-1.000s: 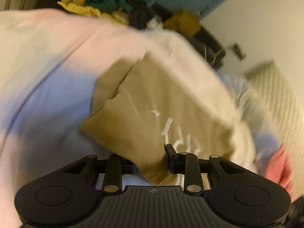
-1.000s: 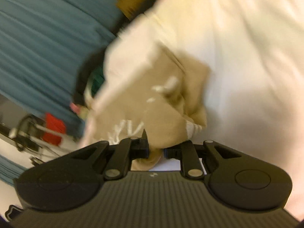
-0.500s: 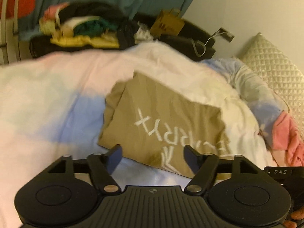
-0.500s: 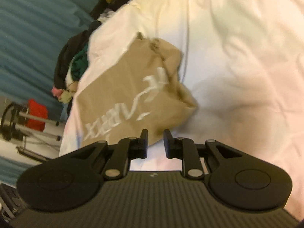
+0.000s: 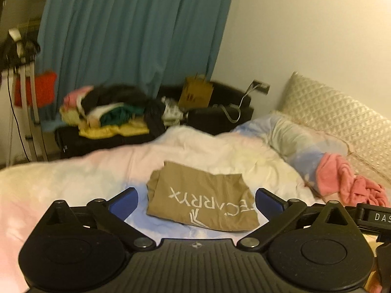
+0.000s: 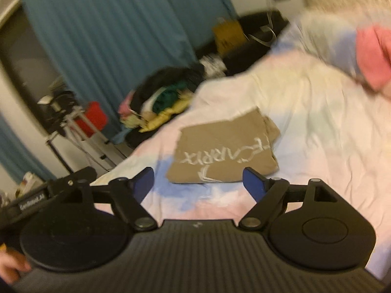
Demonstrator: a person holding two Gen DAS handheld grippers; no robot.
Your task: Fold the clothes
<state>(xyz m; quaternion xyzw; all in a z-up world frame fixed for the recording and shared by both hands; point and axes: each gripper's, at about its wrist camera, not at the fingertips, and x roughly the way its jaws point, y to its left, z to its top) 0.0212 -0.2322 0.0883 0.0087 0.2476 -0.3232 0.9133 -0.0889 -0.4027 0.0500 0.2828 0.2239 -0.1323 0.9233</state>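
Tan folded T-shirt: lying on the pastel duvet.
Left gripper, right gripper: we see both spread wide, holding nothing, above the T-shirt.

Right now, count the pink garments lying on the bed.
1: a pink garment crumpled at the bed's right edge beside the pillow, right of the folded tan shirt. Others may be hidden.

white "arryx" lettering on tan folded shirt; "das" on black bar
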